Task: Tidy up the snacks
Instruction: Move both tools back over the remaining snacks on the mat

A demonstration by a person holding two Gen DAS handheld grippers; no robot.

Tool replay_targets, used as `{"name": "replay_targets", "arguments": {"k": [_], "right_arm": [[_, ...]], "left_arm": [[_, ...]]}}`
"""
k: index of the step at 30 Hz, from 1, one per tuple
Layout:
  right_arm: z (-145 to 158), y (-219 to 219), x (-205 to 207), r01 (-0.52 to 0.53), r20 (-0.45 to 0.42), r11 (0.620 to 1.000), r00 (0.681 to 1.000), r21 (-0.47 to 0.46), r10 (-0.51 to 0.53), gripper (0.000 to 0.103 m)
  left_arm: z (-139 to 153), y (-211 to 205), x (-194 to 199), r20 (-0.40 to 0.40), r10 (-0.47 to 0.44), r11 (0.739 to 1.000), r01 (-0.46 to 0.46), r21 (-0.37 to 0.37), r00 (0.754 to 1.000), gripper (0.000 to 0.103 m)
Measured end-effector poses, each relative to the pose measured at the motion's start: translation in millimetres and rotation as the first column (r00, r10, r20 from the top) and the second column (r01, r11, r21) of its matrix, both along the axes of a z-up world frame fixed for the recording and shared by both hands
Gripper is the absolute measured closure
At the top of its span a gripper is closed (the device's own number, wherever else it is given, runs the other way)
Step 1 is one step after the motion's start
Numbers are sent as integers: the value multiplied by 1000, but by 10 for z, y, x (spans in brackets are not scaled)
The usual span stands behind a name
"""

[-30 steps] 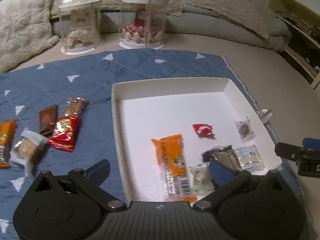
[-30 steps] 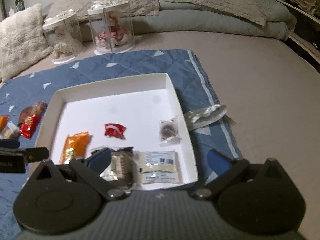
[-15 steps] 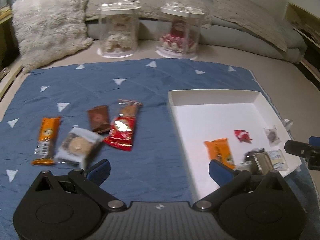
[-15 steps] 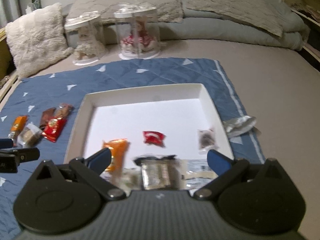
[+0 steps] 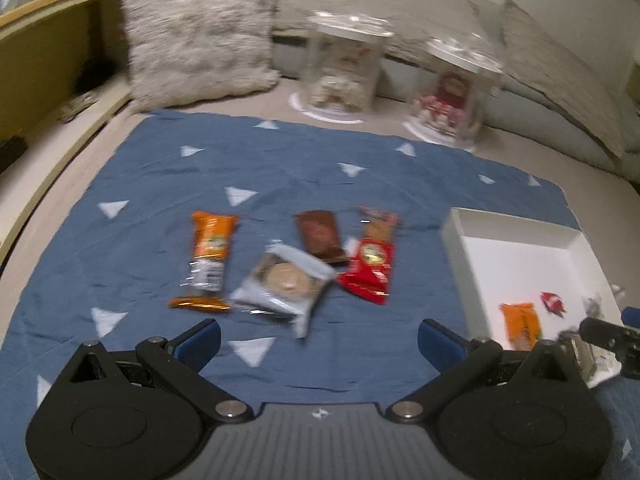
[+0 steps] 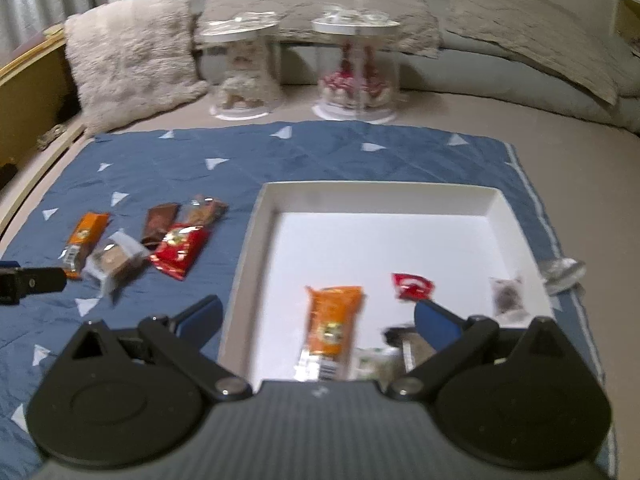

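Observation:
Several wrapped snacks lie on the blue cloth (image 5: 280, 168): an orange bar (image 5: 207, 258), a clear-wrapped cookie (image 5: 285, 281), a brown bar (image 5: 320, 235) and a red packet (image 5: 371, 266). My left gripper (image 5: 318, 340) is open and empty, just short of the cookie. The white tray (image 6: 400, 194) holds an orange bar (image 6: 333, 322), a red candy (image 6: 412, 286), a small clear packet (image 6: 507, 294) and more near its front edge. My right gripper (image 6: 318, 318) is open and empty over the tray's front left corner.
Two clear domed jars (image 6: 240, 68) (image 6: 356, 64) with figurines stand behind the cloth. A fluffy pillow (image 6: 128, 52) lies back left, grey cushions (image 6: 520, 16) along the back. A crumpled silver wrapper (image 6: 562, 270) lies right of the tray. A wooden bed edge (image 5: 44, 40) runs on the left.
My left gripper has swung left from the tray to the snacks on the cloth. My right gripper has also shifted left, from the tray's right part to its left front corner.

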State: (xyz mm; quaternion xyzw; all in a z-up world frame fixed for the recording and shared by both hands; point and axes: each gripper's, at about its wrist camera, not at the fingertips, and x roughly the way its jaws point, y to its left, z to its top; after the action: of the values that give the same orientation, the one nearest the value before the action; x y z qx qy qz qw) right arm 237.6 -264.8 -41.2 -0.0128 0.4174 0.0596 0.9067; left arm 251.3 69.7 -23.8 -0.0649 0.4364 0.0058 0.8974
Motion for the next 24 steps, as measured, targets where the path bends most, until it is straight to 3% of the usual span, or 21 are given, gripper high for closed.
{"name": "replay_targets", "arguments": {"k": [8, 20, 24], "right_arm": [[-46, 533, 54, -62, 8, 998, 998, 26, 62, 0], [-276, 1173, 194, -138, 74, 988, 988, 71, 132, 0], [-390, 1360, 245, -179, 100, 978, 981, 104, 169, 0]], "left_arm": [[-97, 434, -27, -12, 73, 997, -73, -7, 997, 0], [-324, 907, 65, -5, 174, 983, -174, 67, 985, 0], [-377, 1040, 141, 26, 214, 976, -215, 30, 976, 0]]}}
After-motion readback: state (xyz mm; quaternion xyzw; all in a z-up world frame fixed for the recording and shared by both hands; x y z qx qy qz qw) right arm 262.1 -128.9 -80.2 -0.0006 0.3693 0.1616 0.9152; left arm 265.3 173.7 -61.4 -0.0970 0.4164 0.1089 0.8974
